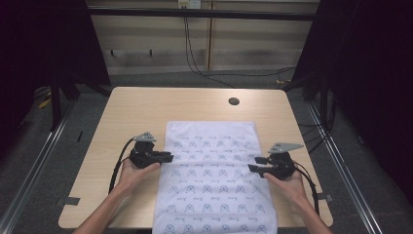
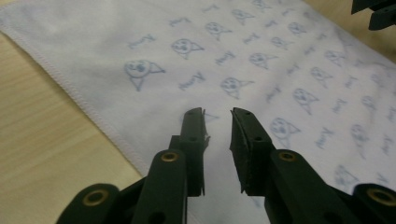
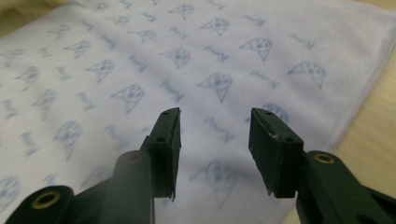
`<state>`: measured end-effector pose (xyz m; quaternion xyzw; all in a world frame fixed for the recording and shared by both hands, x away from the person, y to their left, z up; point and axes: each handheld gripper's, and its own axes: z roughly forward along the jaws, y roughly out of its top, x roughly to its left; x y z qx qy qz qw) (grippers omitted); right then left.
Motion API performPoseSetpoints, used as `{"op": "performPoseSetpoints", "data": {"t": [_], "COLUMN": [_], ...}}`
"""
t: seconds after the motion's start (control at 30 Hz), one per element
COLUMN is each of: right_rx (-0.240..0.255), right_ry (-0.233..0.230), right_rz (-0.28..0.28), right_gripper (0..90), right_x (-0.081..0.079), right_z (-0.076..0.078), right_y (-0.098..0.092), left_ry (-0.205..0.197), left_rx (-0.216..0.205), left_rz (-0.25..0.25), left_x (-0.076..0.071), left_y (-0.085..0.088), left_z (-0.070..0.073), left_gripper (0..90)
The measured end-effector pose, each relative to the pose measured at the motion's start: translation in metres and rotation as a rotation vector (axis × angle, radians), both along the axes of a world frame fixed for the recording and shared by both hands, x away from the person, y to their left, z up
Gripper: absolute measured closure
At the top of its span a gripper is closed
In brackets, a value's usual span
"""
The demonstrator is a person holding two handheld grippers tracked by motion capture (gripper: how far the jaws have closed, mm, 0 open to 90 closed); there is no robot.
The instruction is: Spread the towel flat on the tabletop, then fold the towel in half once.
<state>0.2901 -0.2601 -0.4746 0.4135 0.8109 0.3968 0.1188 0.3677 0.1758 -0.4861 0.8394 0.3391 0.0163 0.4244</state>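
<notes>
**Cloth spread flat, both grippers poised at its side edges**

The white cloth [image 1: 212, 175] lies flat down the middle of the table [image 1: 131, 112], its far edge about halfway up the top and its near end hanging over the table's near edge. It is printed all over with small blue-grey animal faces and a short cursive word between them; the lettering is too small and blurred to read.

Your left gripper [image 1: 168, 157] sits at the cloth's left edge and your right gripper [image 1: 255, 163] at its right edge, facing each other across it. That mirrored placement looks like a set-up for folding or lifting the cloth evenly from both sides.

In the left gripper view the jaws stand narrowly apart just above the fabric, inside the stitched hem [image 2: 88, 105], with nothing pinched. In the right gripper view the jaws gape wider over the print, also gripping nothing.

A round cable hole [image 1: 234, 101] sits near the table's far edge.
</notes>
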Motion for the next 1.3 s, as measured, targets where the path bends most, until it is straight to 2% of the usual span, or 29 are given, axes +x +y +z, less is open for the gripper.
{"op": "performPoseSetpoints", "data": {"t": [0.07, 0.17, 0.23, 0.3, 0.33, 0.4, 0.47, 0.5, 0.57, 0.6, 0.67, 0.77, 0.93, 0.97, 1.03, 1.1, 1.17, 1.2, 1.23, 1.27, 1.3], "right_rx": [-0.01, -0.037, -0.046, -0.049, -0.044, -0.05, -0.066, -0.079, -0.095, -0.117, -0.132, -0.16, -0.126, -0.122, -0.128, -0.156, -0.14, -0.147, -0.138, -0.124, -0.126], "right_ry": [-0.001, 0.008, 0.002, 0.006, 0.009, 0.005, 0.028, 0.021, 0.014, 0.016, 0.004, 0.012, 0.032, 0.043, 0.054, 0.051, 0.058, 0.062, 0.069, 0.084, 0.088], "right_rz": [-0.009, -0.021, -0.033, -0.057, -0.066, -0.082, -0.081, -0.081, -0.08, -0.088, -0.094, -0.083, -0.065, -0.064, -0.039, -0.002, 0.018, 0.028, 0.034, 0.042, 0.058], "right_gripper": [55.1, 55.9, 57.5, 57.4, 57.2, 56.7, 56.7, 57.7, 67.8, 70.1, 84.3, 86.7, 86.3, 85.5, 79.8, 76.2, 75.2, 74.2, 73.9, 73.2, 72.0], "right_x": [0.014, 0.032, 0.044, 0.055, 0.059, 0.064, 0.065, 0.064, 0.063, 0.061, 0.056, 0.045, 0.023, 0.017, 0.003, -0.011, -0.026, -0.032, -0.038, -0.044, -0.049], "right_z": [-0.002, -0.008, -0.012, -0.016, -0.018, -0.022, -0.026, -0.029, -0.028, -0.027, -0.027, -0.024, -0.024, -0.024, -0.022, -0.02, -0.02, -0.019, -0.018, -0.018, -0.017], "right_y": [0.006, 0.008, 0.006, 0.004, 0.004, 0.003, 0.004, 0.005, 0.005, 0.005, 0.005, 0.007, 0.001, 0.001, 0.002, 0.002, 0.002, 0.002, 0.002, 0.002, 0.003], "left_ry": [0.003, 0.001, 0.008, 0.019, 0.02, 0.009, 0.004, 0.001, -0.002, -0.003, -0.018, -0.011, 0.015, 0.013, 0.017, 0.03, 0.055, 0.052, 0.052, 0.062, 0.053], "left_rx": [-0.007, 0.011, 0.016, 0.026, 0.042, 0.056, 0.065, 0.062, 0.058, 0.055, 0.054, 0.042, 0.042, 0.053, 0.06, 0.068, 0.065, 0.074, 0.074, 0.087, 0.103], "left_rz": [0.003, 0.024, 0.038, 0.047, 0.045, 0.036, 0.032, 0.035, 0.039, 0.044, 0.045, 0.012, -0.063, -0.078, -0.096, -0.121, -0.134, -0.154, -0.154, -0.178, -0.182], "left_x": [0.007, 0.015, 0.021, 0.022, 0.021, 0.019, 0.018, 0.018, 0.018, 0.017, 0.015, 0.009, -0.02, -0.027, -0.041, -0.054, -0.066, -0.072, -0.072, -0.084, -0.09], "left_y": [-0.001, -0.002, -0.003, -0.004, -0.005, -0.006, -0.006, -0.006, -0.004, -0.002, -0.002, -0.001, 0.0, 0.0, 0.001, 0.003, 0.005, 0.006, 0.006, 0.007, 0.007], "left_z": [-0.004, -0.007, -0.01, -0.013, -0.015, -0.016, -0.016, -0.017, -0.018, -0.019, -0.02, -0.02, -0.018, -0.017, -0.016, -0.014, -0.013, -0.012, -0.012, -0.01, -0.009], "left_gripper": [79.8, 79.5, 76.5, 68.7, 66.7, 66.7, 71.3, 75.4, 82.2, 84.7, 88.2, 89.1, 89.5, 89.4, 89.0, 88.8, 88.4, 88.3, 88.0, 87.3, 86.3]}}
